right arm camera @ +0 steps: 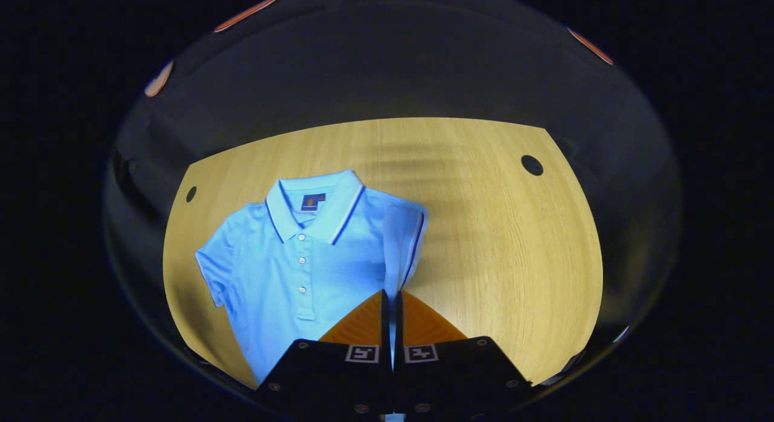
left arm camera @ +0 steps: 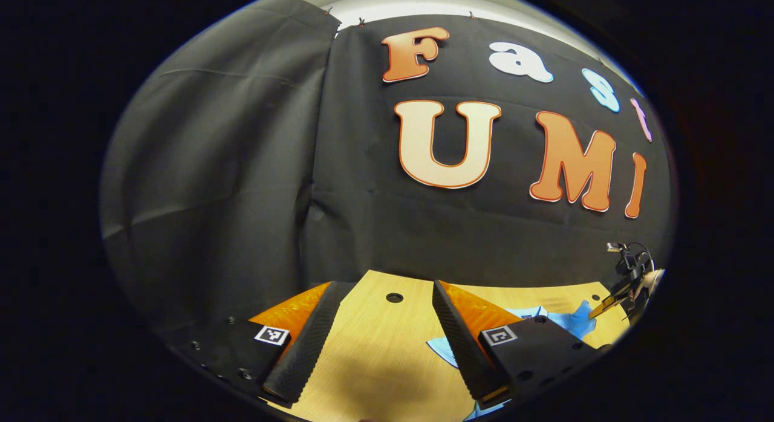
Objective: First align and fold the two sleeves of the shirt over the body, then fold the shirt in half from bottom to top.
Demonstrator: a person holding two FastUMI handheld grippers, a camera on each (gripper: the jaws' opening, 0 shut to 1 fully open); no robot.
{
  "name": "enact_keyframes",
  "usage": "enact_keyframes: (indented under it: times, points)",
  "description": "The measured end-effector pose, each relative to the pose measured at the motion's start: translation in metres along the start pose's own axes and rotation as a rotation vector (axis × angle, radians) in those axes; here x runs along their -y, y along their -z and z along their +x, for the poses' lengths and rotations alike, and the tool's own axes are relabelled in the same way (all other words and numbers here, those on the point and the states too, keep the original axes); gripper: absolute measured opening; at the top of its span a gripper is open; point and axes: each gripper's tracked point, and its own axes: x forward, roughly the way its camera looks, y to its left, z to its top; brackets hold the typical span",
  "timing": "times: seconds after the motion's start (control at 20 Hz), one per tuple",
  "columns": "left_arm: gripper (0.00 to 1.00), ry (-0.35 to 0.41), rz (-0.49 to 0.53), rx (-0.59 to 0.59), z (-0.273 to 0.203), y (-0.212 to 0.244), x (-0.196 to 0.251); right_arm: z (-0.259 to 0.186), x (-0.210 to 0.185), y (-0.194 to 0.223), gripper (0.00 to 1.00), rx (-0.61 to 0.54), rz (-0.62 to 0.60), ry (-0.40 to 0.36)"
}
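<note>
Surface: wooden table (right arm camera: 484,228), pale grain, rounded far corners, with a round dark hole at 10 o'clock (right arm camera: 191,194) and another at 1 o'clock (right arm camera: 532,165) in the right gripper view. In the left gripper view the same table (left arm camera: 375,355) lies at 6 o'clock, one hole (left arm camera: 394,297) near its far edge.

Room: black cloth wall (left arm camera: 230,168) hanging in folds behind the table, two panels meeting at a vertical seam; a strip of pale ceiling at 12 o'clock.

Item 1, left gripper (left arm camera: 380,340): fingers spread wide apart over bare wood, nothing between them, touching nothing that can be seen. Blue fabric shows past its right finger, at 4 o'clock.

Item 2, shirt (right arm camera: 284,271): light blue polo, lying flat, collar toward the far edge, buttoned placket down the middle. It sits left of centre in the right gripper view, from 9 to 6 o'clock. One short sleeve (right arm camera: 211,271) lies spread at 9 o'clock. The other sleeve (right arm camera: 402,240), dark-trimmed, is lifted and stands on edge beside the body.

Item 3, right gripper (right arm camera: 392,313): fingers closed to a thin slit, pinching the lifted sleeve's fabric between them, at 6 o'clock. In the left gripper view it appears far off at 4 o'clock (left arm camera: 604,304), with the hand that holds it.
</note>
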Motion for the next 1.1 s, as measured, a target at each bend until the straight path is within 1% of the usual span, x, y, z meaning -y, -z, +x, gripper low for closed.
enact_keyframes:
  times: [0.1, 0.3, 0.4, 0.45, 0.5, 0.55, 0.6, 0.65, 0.7, 0.75, 0.85, 0.9, 0.95, 1.0, 1.1]
  points:
    - [1.0, 0.001, 0.001, -0.008, 0.003, 0.001, -0.006, 0.0, -0.022, 0.004, 0.02, -0.013, -0.018, -0.013]
    - [0.99, 0.001, 0.015, -0.012, 0.004, -0.001, -0.013, 0.004, -0.071, 0.014, 0.02, -0.035, -0.046, -0.094]
    - [0.99, -0.003, 0.017, -0.017, 0.004, 0.001, -0.015, 0.006, -0.088, 0.02, 0.04, -0.039, -0.077, -0.118]
    - [0.99, -0.002, 0.014, -0.022, 0.005, 0.003, -0.015, 0.005, -0.095, 0.023, 0.06, -0.037, -0.092, -0.13]
    - [1.0, 0.001, 0.007, -0.029, 0.005, 0.004, -0.014, 0.005, -0.101, 0.025, 0.13, -0.039, -0.104, -0.133]
    - [1.0, 0.007, -0.001, -0.035, 0.005, 0.006, -0.012, 0.003, -0.108, 0.03, 0.14, -0.047, -0.114, -0.152]
    - [1.0, 0.013, -0.012, -0.041, 0.004, 0.009, -0.009, 0.002, -0.115, 0.033, 0.24, -0.046, -0.13, -0.178]
    - [1.0, 0.018, -0.022, -0.05, 0.006, 0.012, -0.006, -0.001, -0.12, 0.036, 0.29, -0.042, -0.147, -0.19]
    - [1.0, 0.018, -0.029, -0.059, 0.007, 0.014, -0.003, -0.003, -0.123, 0.037, 0.38, -0.03, -0.16, -0.2]
    - [1.0, 0.017, -0.034, -0.071, 0.01, 0.019, -0.002, -0.006, -0.125, 0.039, 0.45, -0.017, -0.164, -0.204]
    - [1.0, 0.02, -0.044, -0.098, 0.014, 0.025, 0.006, -0.013, -0.129, 0.042, 0.63, 0.003, -0.151, -0.226]
    - [1.0, 0.027, -0.054, -0.114, 0.016, 0.029, 0.013, -0.017, -0.131, 0.044, 0.8, 0.013, -0.145, -0.237]
    - [1.0, 0.031, -0.061, -0.131, 0.019, 0.032, 0.019, -0.02, -0.131, 0.045, 0.94, 0.033, -0.147, -0.241]
    - [1.0, 0.035, -0.068, -0.151, 0.023, 0.038, 0.024, -0.023, -0.129, 0.044, 0.99, 0.052, -0.155, -0.237]
    - [1.0, 0.04, -0.085, -0.197, 0.029, 0.049, 0.036, -0.033, -0.126, 0.049, 0.99, 0.082, -0.184, -0.247]
